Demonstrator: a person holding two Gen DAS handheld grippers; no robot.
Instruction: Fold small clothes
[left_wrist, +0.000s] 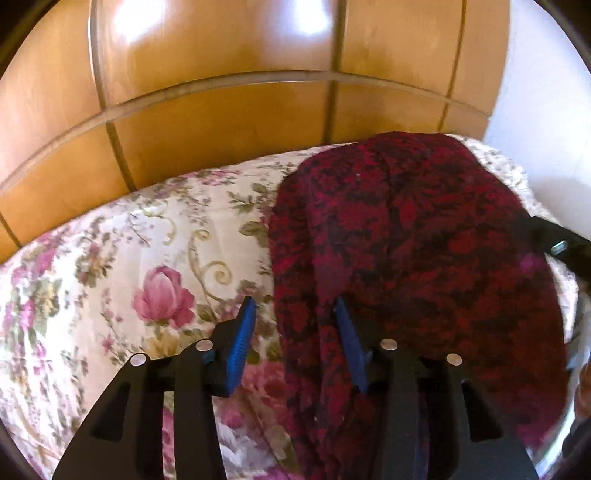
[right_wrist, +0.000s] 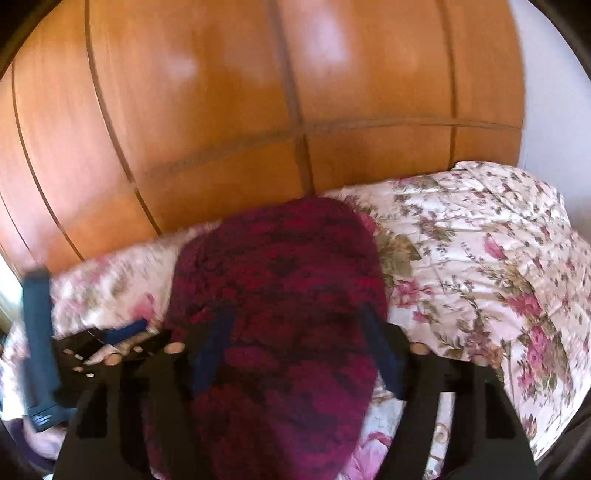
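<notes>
Red-black knit garment (left_wrist: 406, 236) lies between both parted claws; no writing readable.

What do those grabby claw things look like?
The left gripper has a chunky black plastic frame with cut-out slots and shiny round silver pins at its joints. Its two fingers are flat blades covered in ridged bright-blue pads. The right gripper looks built the same, black with blue fingers, though its picture is blurry. No sleeves or cables show.

both wrist views look down, close, sharing the red garment (left_wrist: 406, 240) and wardrobe (right_wrist: 221, 110)
</notes>
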